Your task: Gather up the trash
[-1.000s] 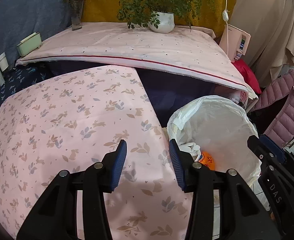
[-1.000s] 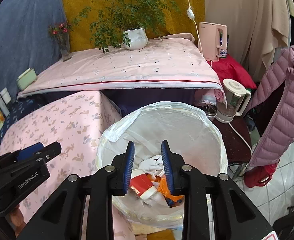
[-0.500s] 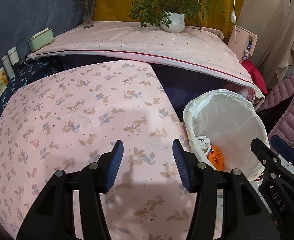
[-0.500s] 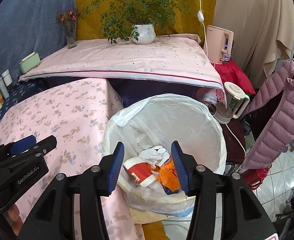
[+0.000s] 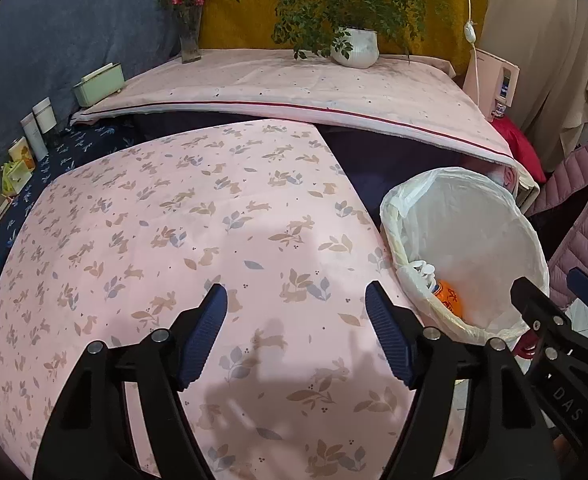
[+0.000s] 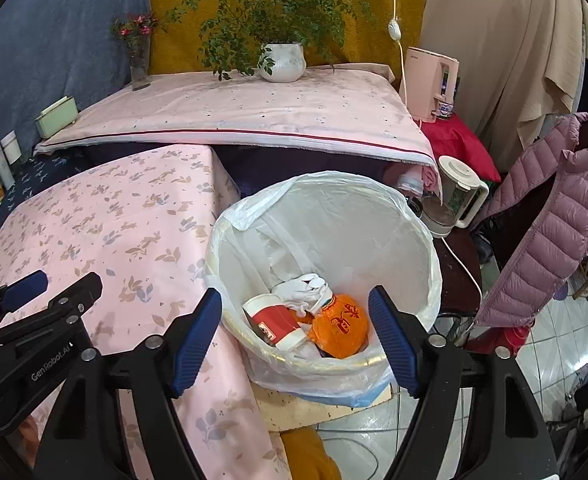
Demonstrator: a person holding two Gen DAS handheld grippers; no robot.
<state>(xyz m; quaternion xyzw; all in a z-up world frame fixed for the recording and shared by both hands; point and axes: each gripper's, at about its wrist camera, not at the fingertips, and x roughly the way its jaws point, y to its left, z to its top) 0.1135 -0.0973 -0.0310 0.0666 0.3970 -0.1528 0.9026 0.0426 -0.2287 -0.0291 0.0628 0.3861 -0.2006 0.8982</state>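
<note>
A trash bin lined with a white bag (image 6: 373,216) stands beside the pink rabbit-print table (image 6: 106,232). Inside lie a red and white paper cup (image 6: 272,320), an orange wrapper (image 6: 339,326) and crumpled white paper (image 6: 305,288). My right gripper (image 6: 295,334) is open and empty, above the bin's near rim. My left gripper (image 5: 295,332) is open and empty over the bare pink tabletop (image 5: 174,220). The bin (image 5: 493,216) sits to its right, with the orange wrapper (image 5: 449,300) showing inside. The right gripper's body (image 5: 561,360) shows at the lower right.
A higher table with a pale cloth (image 6: 254,108) holds a potted plant (image 6: 284,60), a flower vase (image 6: 138,64) and a green box (image 6: 56,116). A pink appliance (image 6: 429,80), a blender (image 6: 453,200) and a pink puffer jacket (image 6: 553,220) stand right of the bin.
Both grippers have opened wider. Both have drawn back and to the left, so the bin sits further right in the left view and more of the table shows.
</note>
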